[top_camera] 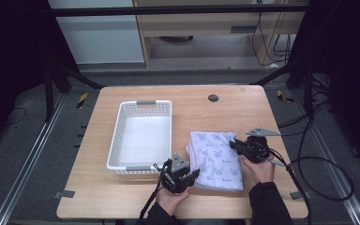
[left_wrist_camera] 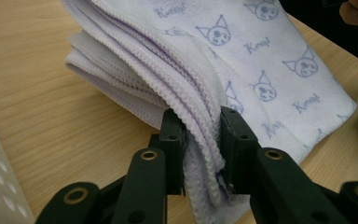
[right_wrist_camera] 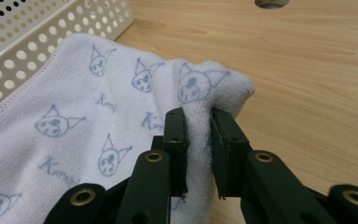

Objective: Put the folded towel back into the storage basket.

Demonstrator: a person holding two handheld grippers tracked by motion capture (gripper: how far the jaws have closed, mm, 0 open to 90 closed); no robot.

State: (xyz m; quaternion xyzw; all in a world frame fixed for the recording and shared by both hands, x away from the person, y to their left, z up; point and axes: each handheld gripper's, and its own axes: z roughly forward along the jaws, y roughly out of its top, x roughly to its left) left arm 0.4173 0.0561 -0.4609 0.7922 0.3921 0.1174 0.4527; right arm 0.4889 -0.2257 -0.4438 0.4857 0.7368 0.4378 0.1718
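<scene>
A folded white towel (top_camera: pixel 215 159) printed with blue cat faces lies on the wooden table (top_camera: pixel 234 105), just right of a white perforated basket (top_camera: pixel 143 133). My left gripper (top_camera: pixel 192 176) is shut on the towel's near left corner; in the left gripper view its jaws pinch the stacked hemmed layers of the towel (left_wrist_camera: pixel 242 60), the gripper (left_wrist_camera: pixel 203 140) low over the wood. My right gripper (top_camera: pixel 234 143) is shut on the towel's far right corner, where the right gripper view shows a bunched fold of the towel (right_wrist_camera: pixel 121 116) squeezed in the gripper (right_wrist_camera: pixel 198 135).
The basket is empty, and its wall (right_wrist_camera: pixel 37 32) stands close behind the towel. A round grommet hole (top_camera: pixel 213 98) sits near the table's far edge. Cables (top_camera: pixel 318 164) trail off the table's right side. Bare wood lies right of the towel.
</scene>
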